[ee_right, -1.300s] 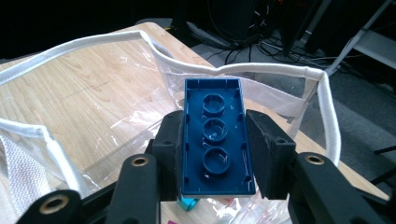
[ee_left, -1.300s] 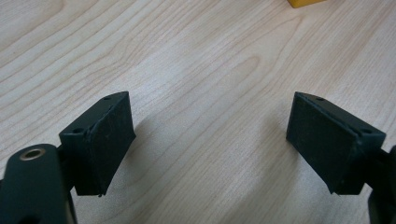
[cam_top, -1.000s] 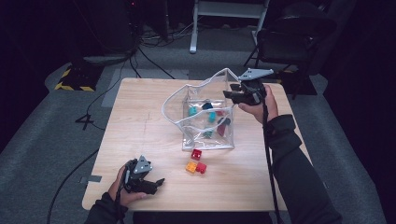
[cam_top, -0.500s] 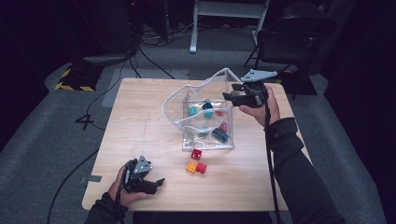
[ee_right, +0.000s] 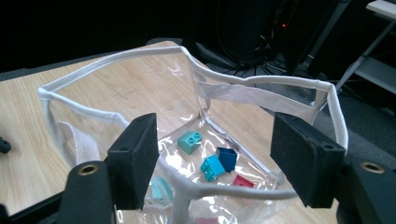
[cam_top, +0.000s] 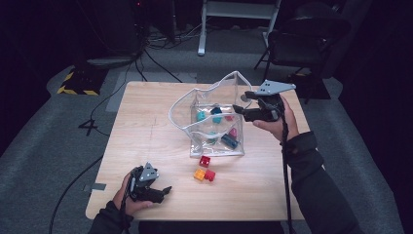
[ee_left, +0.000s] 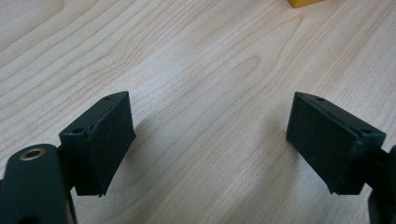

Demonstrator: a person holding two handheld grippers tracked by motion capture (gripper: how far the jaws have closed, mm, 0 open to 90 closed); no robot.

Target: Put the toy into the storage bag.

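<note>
Right gripper (cam_top: 237,109) jaws have just been opening, with the white rim of the clear, floppy plastic bag (ee_right: 112,57) loose between them, mid-table. Light, slippery film, so pinch the stiffer trim. Left gripper (cam_top: 167,189) sits with its jaws apart, empty.

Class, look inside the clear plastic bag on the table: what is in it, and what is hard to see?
Inside the clear bag lie toy bricks: teal ones, a dark blue one and a red one. Those low down are partly covered by the near rim and a jaw, so their count is uncertain.
</note>
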